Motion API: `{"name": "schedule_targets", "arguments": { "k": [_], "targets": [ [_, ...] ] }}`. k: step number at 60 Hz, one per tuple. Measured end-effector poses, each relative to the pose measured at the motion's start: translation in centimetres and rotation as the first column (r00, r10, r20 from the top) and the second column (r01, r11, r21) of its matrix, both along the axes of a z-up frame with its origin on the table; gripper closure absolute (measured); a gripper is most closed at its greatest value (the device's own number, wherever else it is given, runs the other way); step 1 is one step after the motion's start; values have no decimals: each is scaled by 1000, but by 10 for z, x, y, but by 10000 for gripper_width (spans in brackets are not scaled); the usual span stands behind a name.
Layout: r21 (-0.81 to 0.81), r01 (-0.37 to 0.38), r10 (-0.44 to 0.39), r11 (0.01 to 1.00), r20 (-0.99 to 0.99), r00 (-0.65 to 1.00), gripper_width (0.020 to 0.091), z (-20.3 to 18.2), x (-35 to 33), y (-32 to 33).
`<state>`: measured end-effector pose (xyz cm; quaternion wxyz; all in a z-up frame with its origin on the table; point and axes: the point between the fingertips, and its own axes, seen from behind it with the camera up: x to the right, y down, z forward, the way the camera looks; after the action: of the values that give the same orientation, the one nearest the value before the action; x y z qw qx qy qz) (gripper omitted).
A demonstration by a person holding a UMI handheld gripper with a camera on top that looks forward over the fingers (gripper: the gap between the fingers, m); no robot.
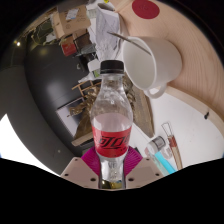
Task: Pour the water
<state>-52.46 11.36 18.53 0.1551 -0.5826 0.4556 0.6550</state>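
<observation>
A clear plastic bottle (112,115) with a black cap and a red label is held between my fingers, lifted off the table and tilted with the whole view. My gripper (112,165) is shut on the bottle's lower part, and both pink pads (87,160) press against its sides. Just beyond the bottle's cap stands a white mug (152,62) with its mouth turned toward the bottle. The bottle's cap lies close to the mug's rim. I cannot tell how much water the bottle holds.
The mug rests on a pale wooden table (190,110). A red round coaster (146,8) lies farther off on the table. A small pink-and-white object (165,143) lies on the table beside my right finger. Dark furniture fills the room to the left.
</observation>
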Motion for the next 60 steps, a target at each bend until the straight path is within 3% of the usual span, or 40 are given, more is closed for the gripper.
{"name": "schedule_targets", "arguments": {
  "k": [15, 26, 34, 47, 53, 60],
  "targets": [
    [-7, -7, 7, 1000, 17, 1000, 852, -2, 1, 2],
    [196, -66, -15, 978, 390, 921, 850, 14, 19, 0],
    [384, -153, -149, 911, 651, 745, 849, 51, 45, 10],
    [552, -274, -407, 788, 800, 441, 849, 118, 127, 26],
    [561, -299, -494, 772, 826, 273, 849, 128, 182, 38],
    [525, -336, -527, 782, 845, 93, 849, 112, 243, 52]
  ]
}}
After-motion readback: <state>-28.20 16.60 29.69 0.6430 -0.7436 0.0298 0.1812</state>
